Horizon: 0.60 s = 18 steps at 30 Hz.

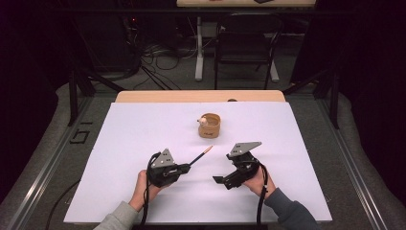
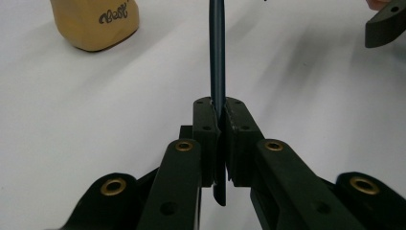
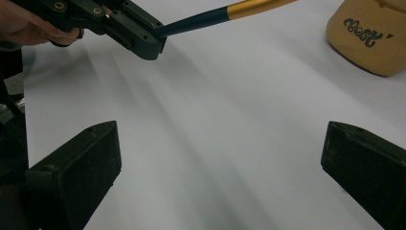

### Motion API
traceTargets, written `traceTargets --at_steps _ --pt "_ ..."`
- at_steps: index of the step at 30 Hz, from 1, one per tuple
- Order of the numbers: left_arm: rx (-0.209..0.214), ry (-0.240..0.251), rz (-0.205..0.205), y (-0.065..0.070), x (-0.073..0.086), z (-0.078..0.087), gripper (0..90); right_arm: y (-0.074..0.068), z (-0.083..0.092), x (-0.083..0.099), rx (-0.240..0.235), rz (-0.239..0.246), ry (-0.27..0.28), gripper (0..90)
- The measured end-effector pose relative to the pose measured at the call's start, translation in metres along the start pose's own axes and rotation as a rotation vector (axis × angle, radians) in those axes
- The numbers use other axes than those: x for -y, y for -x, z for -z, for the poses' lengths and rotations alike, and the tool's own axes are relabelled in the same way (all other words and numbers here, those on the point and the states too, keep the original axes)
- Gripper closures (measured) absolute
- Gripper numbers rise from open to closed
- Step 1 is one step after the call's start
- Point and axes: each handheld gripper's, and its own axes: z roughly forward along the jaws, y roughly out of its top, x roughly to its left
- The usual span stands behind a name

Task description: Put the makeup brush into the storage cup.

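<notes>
Left gripper [image 2: 218, 112]: fingers [image 2: 206, 124] clamped tight on a slim dark pencil-like stick [image 2: 218, 52], the shaft pinched between the pads with a short stub poking out behind them. In the right gripper view the same stick [image 3: 225, 12] runs dark blue out of the fingers, then turns gold toward its far end; in the high view the end looks pinkish-orange, detail too small to tell. Stick held off the surface, pointing toward the far right, over the middle of the white surface [image 1: 143, 124], nearer the near edge than the far one.

Right gripper [image 1: 225, 181]: fingers [image 3: 81, 167] spread wide, nothing between them, bare white surface showing through the gap. It sits just right of the left gripper, the two apart, both close to the near edge.

Around: a tan cup-shaped holder [image 1: 209, 125] with dark script lettering on its side stands upright beyond the stick's tip, near the centre of the surface toward the far edge. Something pale rests inside it; cannot tell what. Nothing lies between stick tip and holder.

Room: wide open white surface to the left and right corners and along the far edge. A strip of bare wood [image 1: 201, 96] shows past the far edge; a dark chair [image 1: 246, 45] and cables [image 1: 163, 57] on the floor beyond.
</notes>
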Motion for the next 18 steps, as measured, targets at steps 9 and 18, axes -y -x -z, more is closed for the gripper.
traceTargets --at_steps 9,18 --pt "-0.015 0.015 0.033 0.002 0.000 -0.003 85.0 -0.005 -0.007 -0.006 -0.018 -0.010 0.039 0.0" --pt "-0.050 0.065 0.101 0.004 -0.001 -0.004 85.0 -0.006 -0.010 -0.014 0.008 -0.020 0.079 0.0"
